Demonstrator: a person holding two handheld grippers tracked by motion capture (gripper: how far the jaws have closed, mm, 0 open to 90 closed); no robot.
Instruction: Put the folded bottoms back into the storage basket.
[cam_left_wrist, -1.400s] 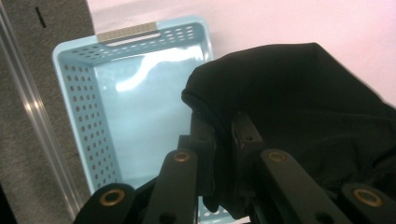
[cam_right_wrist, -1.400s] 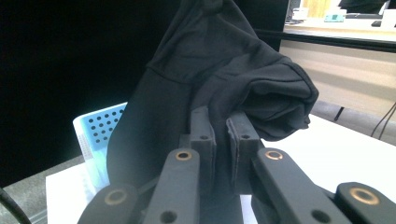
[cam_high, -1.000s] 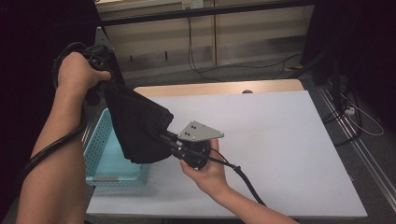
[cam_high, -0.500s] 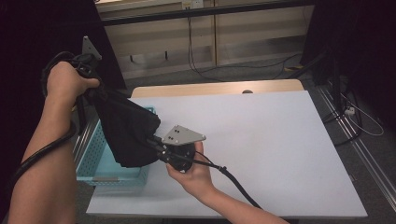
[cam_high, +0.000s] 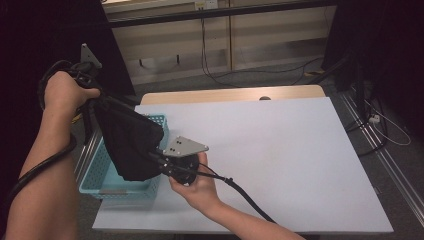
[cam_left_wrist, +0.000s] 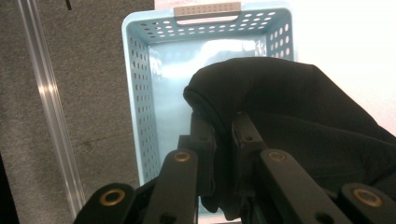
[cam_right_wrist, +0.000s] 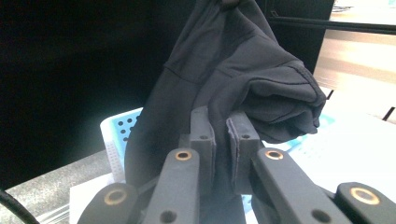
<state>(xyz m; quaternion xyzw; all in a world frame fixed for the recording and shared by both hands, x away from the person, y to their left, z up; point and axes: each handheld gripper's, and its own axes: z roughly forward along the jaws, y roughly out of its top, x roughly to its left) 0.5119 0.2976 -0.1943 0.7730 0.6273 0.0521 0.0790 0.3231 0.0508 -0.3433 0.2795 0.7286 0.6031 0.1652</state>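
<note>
Both grippers, left (cam_high: 92, 82) and right (cam_high: 167, 165), clamping the folded black cloth garment (cam_high: 127, 145), have shifted left over the perforated light-blue plastic basket (cam_high: 100, 182); lower evenly, release together.

High view: fixed overhead, facing forward-down on the table (cam_high: 280, 150). Left gripper view: close, looking down into the basket (cam_left_wrist: 140, 93). Right gripper view: close, aimed up along the cloth (cam_right_wrist: 224, 74). All three share cloth and basket

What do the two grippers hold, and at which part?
Both hold one black garment: left gripper pinches a folded edge at its top, right gripper its lower folded part.
</note>
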